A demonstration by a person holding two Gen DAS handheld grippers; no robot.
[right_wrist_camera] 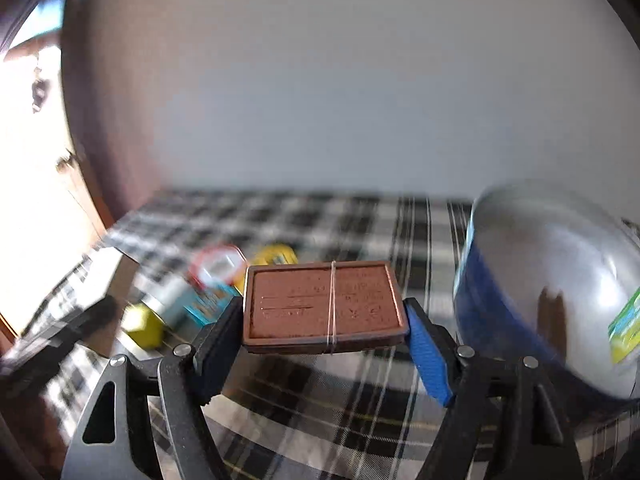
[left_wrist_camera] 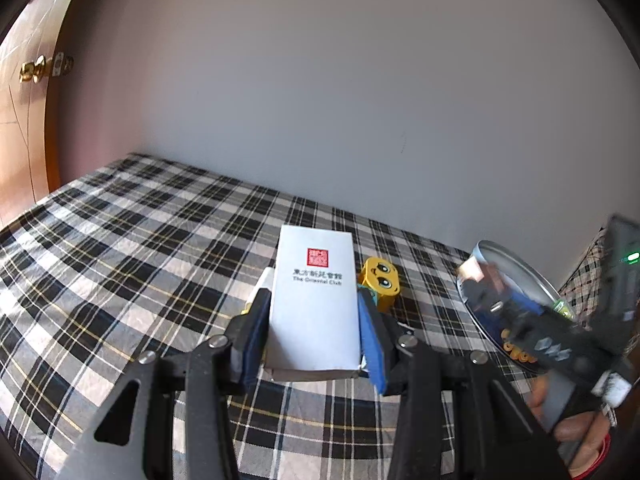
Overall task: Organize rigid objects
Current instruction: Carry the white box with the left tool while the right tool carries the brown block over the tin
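left gripper (left_wrist_camera: 314, 326) jaws clamp white box (left_wrist_camera: 314, 300), long axis pointing away | right gripper (right_wrist_camera: 326, 332) jaws grip brown case (right_wrist_camera: 324, 306) crosswise

The cloth (left_wrist_camera: 152, 240) was a plaid of black, white and grey with thin yellow lines. The box (left_wrist_camera: 314, 308) was white, printed with a red square seal and dark lettering. Beside it the toy block (left_wrist_camera: 379, 283) was yellow with a cartoon face of big dark eyes. The pads (left_wrist_camera: 370, 340) on the left gripper (left_wrist_camera: 312, 336) were blue, its frame black. The tin (right_wrist_camera: 548, 280) was silver with a blue side and a green label. The case (right_wrist_camera: 324, 306) was brown, crossed by a pale band. The wall (left_wrist_camera: 320, 100) was plain pale grey, the door (left_wrist_camera: 24, 120) orange-brown with a brass knob (left_wrist_camera: 34, 70).
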